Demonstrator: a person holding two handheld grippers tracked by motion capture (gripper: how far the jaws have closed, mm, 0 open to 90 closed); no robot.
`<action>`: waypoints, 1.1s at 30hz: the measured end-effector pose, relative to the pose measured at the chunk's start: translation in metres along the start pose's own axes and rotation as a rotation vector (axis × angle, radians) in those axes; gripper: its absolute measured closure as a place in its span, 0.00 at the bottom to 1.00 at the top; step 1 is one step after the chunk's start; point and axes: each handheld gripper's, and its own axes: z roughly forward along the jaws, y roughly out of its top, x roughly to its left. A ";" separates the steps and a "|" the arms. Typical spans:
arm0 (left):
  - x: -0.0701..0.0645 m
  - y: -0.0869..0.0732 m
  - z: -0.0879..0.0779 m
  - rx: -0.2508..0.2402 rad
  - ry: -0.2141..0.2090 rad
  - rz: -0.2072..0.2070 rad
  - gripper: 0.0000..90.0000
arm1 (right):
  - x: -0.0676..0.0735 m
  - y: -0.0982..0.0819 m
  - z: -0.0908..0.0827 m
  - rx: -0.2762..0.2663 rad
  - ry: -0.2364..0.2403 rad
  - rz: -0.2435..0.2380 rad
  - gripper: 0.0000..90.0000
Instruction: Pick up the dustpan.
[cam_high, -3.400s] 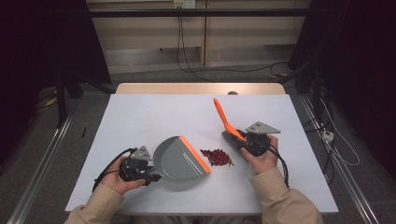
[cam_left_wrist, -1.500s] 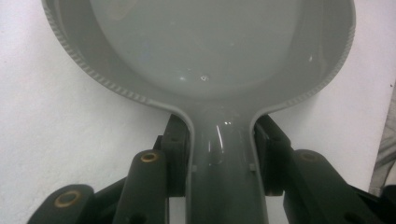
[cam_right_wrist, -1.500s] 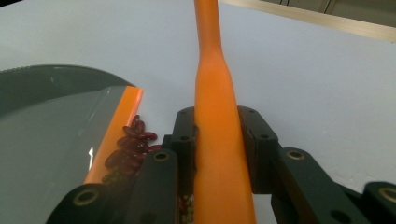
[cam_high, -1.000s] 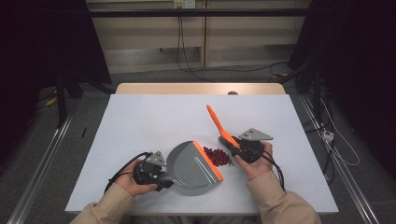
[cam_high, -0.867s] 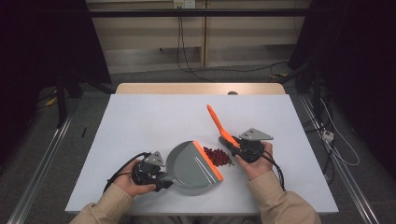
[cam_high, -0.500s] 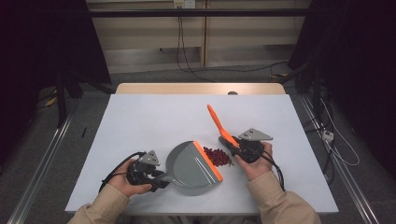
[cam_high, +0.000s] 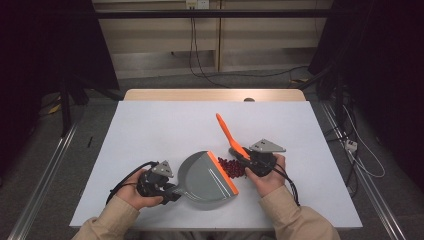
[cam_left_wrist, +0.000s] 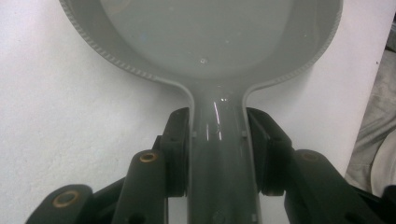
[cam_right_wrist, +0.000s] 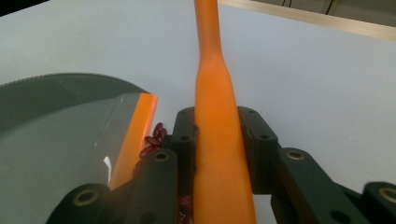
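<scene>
While the left gripper (cam_high: 159, 181) sits near the front edge of the white desk (cam_high: 165, 125), its fingers (cam_left_wrist: 175, 140) are closed tight on either side of the grey handle of a dustpan (cam_high: 205, 175); the left gripper view shows that handle running straight up between them into the pan's round grey bowl, which lies flat on the desk; the pan's orange lip (cam_high: 223, 172) faces the person's right. Just beyond that lip, touching it or nearly so, lies a small heap of dark red beans (cam_high: 231, 166); the right gripper view shows a few of them against the orange edge. On the far side of the heap the right gripper (cam_high: 256, 161) is held in the person's right hand (cam_high: 267, 177); its fingers (cam_right_wrist: 254, 140) are clamped on the orange handle of a brush (cam_high: 227, 131), which slants up and away toward the desk's far side; the brush's lower end is hidden behind the gripper, close to the beans.
</scene>
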 end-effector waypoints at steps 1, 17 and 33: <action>0.001 0.000 -0.001 0.010 0.000 0.015 0.69 | 0.002 0.000 0.000 -0.001 0.005 0.006 0.78; -0.002 0.009 0.002 0.041 -0.017 0.045 0.70 | 0.012 -0.001 0.003 -0.017 0.000 0.002 0.78; -0.003 0.004 0.002 0.008 -0.021 0.021 0.67 | 0.009 -0.001 0.003 -0.020 0.010 0.016 0.78</action>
